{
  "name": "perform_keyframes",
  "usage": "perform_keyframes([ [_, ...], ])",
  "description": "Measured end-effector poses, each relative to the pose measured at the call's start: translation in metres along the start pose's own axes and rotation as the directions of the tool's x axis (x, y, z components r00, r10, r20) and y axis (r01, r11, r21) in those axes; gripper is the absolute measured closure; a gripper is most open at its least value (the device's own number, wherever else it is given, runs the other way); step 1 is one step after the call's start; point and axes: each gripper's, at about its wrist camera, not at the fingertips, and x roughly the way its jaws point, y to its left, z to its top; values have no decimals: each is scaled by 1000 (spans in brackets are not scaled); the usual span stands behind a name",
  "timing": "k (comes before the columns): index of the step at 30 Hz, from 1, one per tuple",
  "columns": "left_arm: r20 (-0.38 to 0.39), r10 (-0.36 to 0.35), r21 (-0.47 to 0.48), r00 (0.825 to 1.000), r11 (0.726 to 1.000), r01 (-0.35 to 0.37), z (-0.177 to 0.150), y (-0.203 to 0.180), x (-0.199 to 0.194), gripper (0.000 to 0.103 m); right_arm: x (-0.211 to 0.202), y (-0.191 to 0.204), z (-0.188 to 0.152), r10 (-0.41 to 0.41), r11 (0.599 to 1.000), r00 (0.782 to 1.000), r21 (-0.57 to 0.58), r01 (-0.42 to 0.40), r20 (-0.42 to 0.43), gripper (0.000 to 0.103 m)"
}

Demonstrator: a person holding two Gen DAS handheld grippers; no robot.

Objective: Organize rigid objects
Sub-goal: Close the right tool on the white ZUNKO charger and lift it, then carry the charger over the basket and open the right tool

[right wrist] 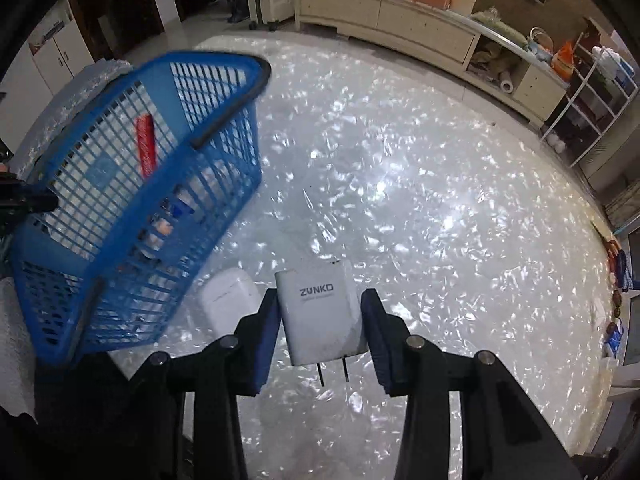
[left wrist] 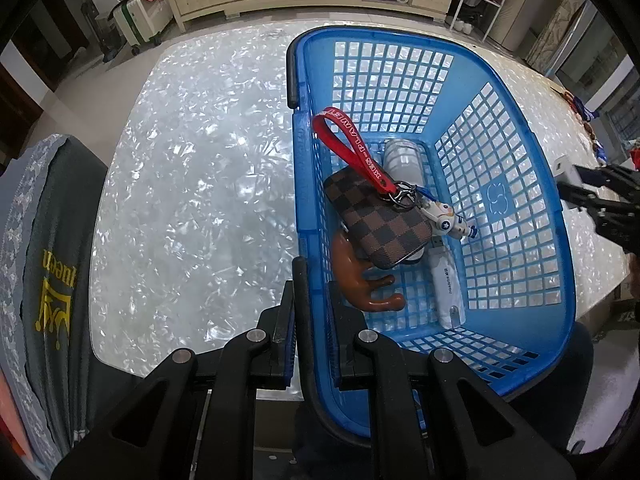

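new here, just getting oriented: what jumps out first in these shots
The blue basket dominates, its rim pinched in the left gripper, with a checkered pouch and red strap inside. On the shimmering table, a white ZUNKO charger sits between the right gripper's open jaws.

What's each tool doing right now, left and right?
Left tool: shut on the blue basket at its rim and handle.
Right tool: open, straddling the white ZUNKO charger, not gripping it.
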Motion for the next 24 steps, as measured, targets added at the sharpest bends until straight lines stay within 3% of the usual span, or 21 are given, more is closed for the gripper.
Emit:
perform_keyframes([
  [12,7,7,4,1000,1000,-7,0,0,-1,88,-42,44,40,29,999,996,-23,-27,87,64],
  [24,10,7,0,1000,1000,-7,-1,-1,-1,88,-44,85,67,85,994,988,-79,-75,126,64],
])
